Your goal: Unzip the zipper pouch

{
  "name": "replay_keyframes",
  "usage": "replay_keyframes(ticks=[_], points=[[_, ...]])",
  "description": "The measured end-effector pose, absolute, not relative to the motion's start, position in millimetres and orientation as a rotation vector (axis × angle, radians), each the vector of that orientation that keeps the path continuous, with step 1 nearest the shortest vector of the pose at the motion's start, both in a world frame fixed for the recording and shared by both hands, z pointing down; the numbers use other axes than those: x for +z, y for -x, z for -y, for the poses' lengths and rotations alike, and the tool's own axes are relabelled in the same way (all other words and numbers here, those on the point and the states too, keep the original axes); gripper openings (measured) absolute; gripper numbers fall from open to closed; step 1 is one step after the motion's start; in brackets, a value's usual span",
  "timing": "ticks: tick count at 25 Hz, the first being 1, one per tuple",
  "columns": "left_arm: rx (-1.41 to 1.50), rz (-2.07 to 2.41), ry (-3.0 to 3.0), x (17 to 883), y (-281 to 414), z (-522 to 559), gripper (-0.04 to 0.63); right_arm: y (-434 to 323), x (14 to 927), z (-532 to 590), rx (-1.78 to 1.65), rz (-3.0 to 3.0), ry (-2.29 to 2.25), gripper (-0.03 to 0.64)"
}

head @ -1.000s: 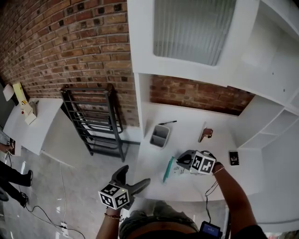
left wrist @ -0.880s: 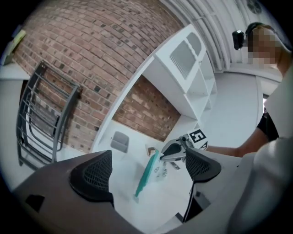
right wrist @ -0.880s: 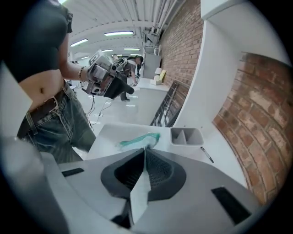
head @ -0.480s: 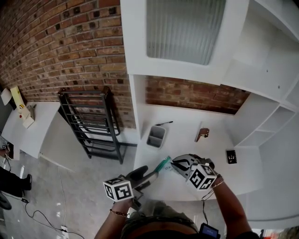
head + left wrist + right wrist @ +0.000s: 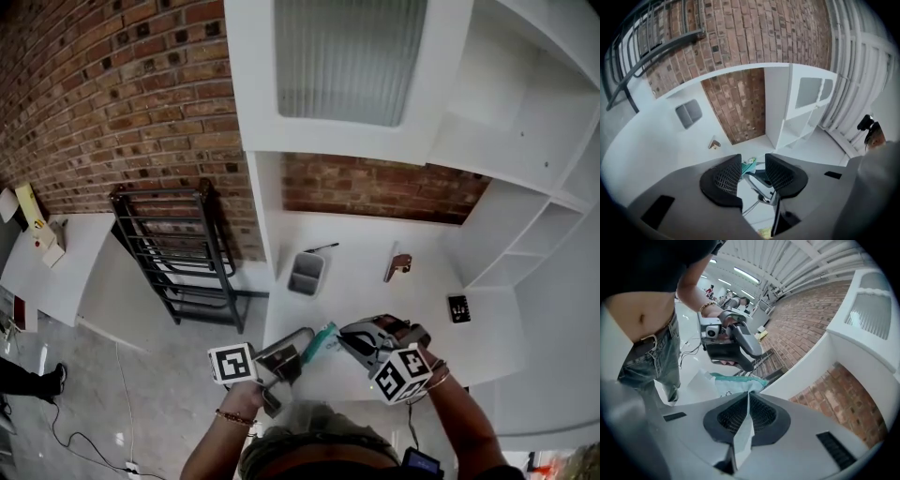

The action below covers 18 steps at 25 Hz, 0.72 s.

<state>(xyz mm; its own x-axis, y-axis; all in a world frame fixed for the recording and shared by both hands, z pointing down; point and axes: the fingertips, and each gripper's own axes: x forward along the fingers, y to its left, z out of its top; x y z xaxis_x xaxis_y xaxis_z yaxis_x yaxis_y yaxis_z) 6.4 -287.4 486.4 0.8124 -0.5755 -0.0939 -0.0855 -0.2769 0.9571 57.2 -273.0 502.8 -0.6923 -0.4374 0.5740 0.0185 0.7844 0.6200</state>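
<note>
Soft, light and floppy, the zipper pouch [image 5: 733, 384] hangs above the surface [image 5: 361, 272], nearer the person than the grey bin [image 5: 307, 273], clenched in the right gripper [image 5: 748, 399] jaws. The left gripper [image 5: 753, 164] jaws, just closing, stand narrowly apart at its teal zipper end. That is likely the place to pinch.

Head camera sat high and looked steeply down on desk [image 5: 375, 253], both grippers low and near in frame. Camera on left gripper [image 5: 291, 349] rode close behind its jaws, rolled, facing level across desk toward brick wall [image 5: 736, 103] and shelves [image 5: 797, 126]. The jaws, just closing and gripping nothing, filled the lower frame. Camera on right gripper [image 5: 352, 337] faced back toward person [image 5: 651, 333] and rack [image 5: 765, 363]. All three views shared pouch [image 5: 321, 339]. Head and left gripper views shared bin [image 5: 306, 273]; head and right gripper views, the rack.
</note>
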Motion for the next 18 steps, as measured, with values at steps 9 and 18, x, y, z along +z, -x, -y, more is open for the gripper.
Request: replay_keyframes(ticks=[9,18], points=[[-0.56,0.405,-1.656,494.0,-14.8,288.0,0.155,-55.9,500.2,262.6,-0.872,2.162,-0.279,0.009],[-0.553,0.363,-1.648,490.2,-18.9,281.3,0.144,-56.0,505.1,252.7,-0.899,2.119,-0.231,0.009]])
